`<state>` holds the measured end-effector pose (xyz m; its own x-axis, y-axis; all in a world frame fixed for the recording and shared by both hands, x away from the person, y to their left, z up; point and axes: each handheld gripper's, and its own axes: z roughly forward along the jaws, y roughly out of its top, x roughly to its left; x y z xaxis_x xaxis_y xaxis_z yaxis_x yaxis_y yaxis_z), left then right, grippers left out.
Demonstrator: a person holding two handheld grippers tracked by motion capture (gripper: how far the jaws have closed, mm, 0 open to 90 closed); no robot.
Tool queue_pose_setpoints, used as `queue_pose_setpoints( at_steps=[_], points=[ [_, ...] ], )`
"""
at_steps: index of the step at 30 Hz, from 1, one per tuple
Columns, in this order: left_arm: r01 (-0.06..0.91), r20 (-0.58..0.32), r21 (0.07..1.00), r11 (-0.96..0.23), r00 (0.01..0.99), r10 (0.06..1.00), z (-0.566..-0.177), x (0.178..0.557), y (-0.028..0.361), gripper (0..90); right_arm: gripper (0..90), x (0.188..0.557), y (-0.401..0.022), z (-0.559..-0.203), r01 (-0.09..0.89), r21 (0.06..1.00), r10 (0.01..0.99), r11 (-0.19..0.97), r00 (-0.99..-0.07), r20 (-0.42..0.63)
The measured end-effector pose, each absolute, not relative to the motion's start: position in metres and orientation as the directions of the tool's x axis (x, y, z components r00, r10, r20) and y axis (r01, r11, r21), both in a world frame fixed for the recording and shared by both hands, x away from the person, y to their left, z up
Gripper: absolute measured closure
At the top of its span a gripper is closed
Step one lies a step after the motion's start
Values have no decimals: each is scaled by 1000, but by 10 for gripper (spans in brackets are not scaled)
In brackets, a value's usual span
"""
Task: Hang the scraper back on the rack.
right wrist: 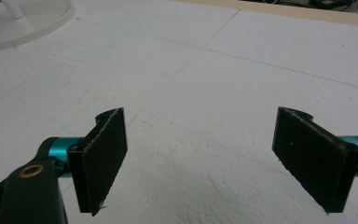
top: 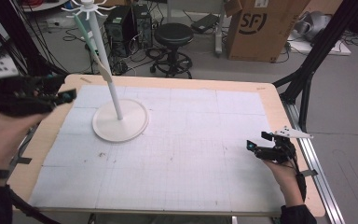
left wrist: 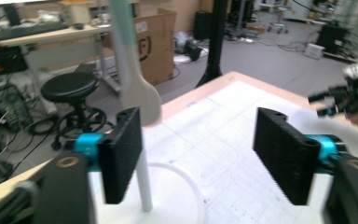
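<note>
A white rack [top: 120,122] with a round base and a thin pole stands on the left half of the mat. A utensil [top: 103,70] with a pale green handle and a beige head hangs from the hooks at the rack's top. My left gripper [top: 67,96] is held in the air left of the rack, open and empty. In the left gripper view the utensil's head [left wrist: 143,99] hangs just beyond the left jaw of that gripper [left wrist: 200,154]. My right gripper [top: 251,145] hovers low near the mat's right edge. It [right wrist: 214,158] is open with nothing between its jaws.
A white gridded mat [top: 182,154] covers the wooden table [top: 265,91]. Behind the table stand a black stool [top: 173,35], a cardboard box [top: 261,28], computer towers and cables. A black frame leg [top: 307,70] rises at the right.
</note>
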<state>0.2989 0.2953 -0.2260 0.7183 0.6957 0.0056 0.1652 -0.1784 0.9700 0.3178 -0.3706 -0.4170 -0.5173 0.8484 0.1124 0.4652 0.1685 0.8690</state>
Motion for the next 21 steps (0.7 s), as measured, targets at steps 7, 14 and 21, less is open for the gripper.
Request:
queue_pose_setpoints(
  at_steps=[7, 14, 21],
  points=[
    [141, 16, 975, -173, 731, 682, -306, 296, 281, 184, 173, 317, -370, -417, 470, 866, 850, 170, -514, 112],
    [165, -54, 982, -96, 723, 688, -370, 297, 277, 165, 173, 316, -371, -419, 475, 863, 853, 174, -511, 109],
    [188, -71, 977, -98, 726, 685, -394, 295, 274, 164, 173, 313, -372, -419, 475, 862, 855, 178, -509, 104]
  ],
)
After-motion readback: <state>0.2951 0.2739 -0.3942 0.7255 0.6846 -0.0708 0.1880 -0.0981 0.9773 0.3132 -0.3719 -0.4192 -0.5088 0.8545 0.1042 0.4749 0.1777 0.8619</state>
